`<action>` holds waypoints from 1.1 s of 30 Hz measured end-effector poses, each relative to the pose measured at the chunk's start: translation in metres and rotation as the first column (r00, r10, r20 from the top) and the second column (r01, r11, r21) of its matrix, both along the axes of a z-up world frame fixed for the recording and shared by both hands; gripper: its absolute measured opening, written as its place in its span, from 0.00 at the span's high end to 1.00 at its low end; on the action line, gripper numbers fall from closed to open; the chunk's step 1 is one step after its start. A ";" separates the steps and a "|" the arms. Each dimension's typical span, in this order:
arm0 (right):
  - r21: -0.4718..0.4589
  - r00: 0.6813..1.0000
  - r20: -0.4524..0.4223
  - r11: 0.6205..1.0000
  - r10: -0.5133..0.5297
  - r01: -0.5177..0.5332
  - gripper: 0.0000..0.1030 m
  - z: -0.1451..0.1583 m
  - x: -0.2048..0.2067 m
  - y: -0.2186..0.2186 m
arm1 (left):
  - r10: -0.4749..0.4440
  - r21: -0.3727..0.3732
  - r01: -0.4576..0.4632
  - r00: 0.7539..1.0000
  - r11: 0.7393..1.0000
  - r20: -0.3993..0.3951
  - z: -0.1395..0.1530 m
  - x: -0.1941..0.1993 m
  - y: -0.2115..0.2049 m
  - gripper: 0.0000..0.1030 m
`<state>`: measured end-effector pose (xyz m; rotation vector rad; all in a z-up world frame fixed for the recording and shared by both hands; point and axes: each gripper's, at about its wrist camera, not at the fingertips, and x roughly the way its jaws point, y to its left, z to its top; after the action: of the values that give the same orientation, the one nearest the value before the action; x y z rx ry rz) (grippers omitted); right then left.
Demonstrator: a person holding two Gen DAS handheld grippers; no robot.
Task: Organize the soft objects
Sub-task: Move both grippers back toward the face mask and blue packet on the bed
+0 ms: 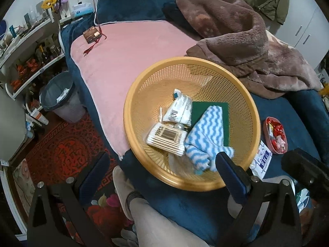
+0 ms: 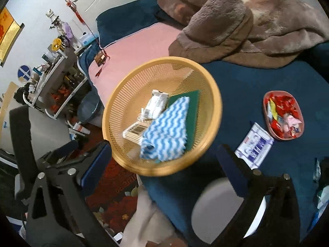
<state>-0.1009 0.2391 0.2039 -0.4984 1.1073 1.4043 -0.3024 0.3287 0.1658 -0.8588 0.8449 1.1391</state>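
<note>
Bedding in dark blue is seen from the left wrist, with a yellow mesh basket (image 1: 242,94) resting on the bed (image 1: 185,203) beside a pink blanket (image 1: 123,57). A blue-and-white wavy cloth (image 1: 205,138), a green pad (image 1: 200,108), a cotton-swab pack (image 1: 164,139) and a white packet (image 1: 181,111) are held inside it. The left tongs (image 1: 162,170) are spread wide, gripping nothing.

From the right wrist, the same basket (image 2: 211,94) is shown, the cloth (image 2: 166,131) draped over the pad. A tissue pack (image 2: 255,146) and a pink candy dish (image 2: 267,111) lie near on the bed. The right tongs (image 2: 164,158) are spread wide and empty.
</note>
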 end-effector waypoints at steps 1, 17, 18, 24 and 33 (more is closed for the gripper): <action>-0.001 1.000 -0.004 1.000 -0.006 0.006 0.00 0.000 0.002 -0.004 | -0.005 0.004 0.005 1.000 1.000 0.001 0.002 0.001 -0.003 0.01; 0.015 0.992 -0.031 0.992 -0.125 0.125 0.00 0.011 0.046 -0.079 | -0.121 0.067 0.121 0.993 0.990 0.002 0.039 0.046 -0.054 0.01; 0.019 0.990 -0.033 0.991 -0.134 0.135 0.00 0.012 0.051 -0.085 | -0.133 0.071 0.133 0.991 0.989 0.000 0.041 0.052 -0.059 0.01; 0.030 0.980 -0.049 0.980 -0.195 0.196 0.00 0.016 0.076 -0.118 | -0.188 0.083 0.189 0.982 0.978 -0.015 0.049 0.078 -0.081 0.01; 0.038 0.960 -0.055 0.960 -0.276 0.278 0.00 0.018 0.112 -0.160 | -0.280 0.089 0.282 0.960 0.955 -0.027 0.053 0.125 -0.111 0.01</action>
<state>0.0115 0.0788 0.2214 -0.2640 1.1344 1.1977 -0.1777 0.2175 0.2183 -0.6314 0.8885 0.9268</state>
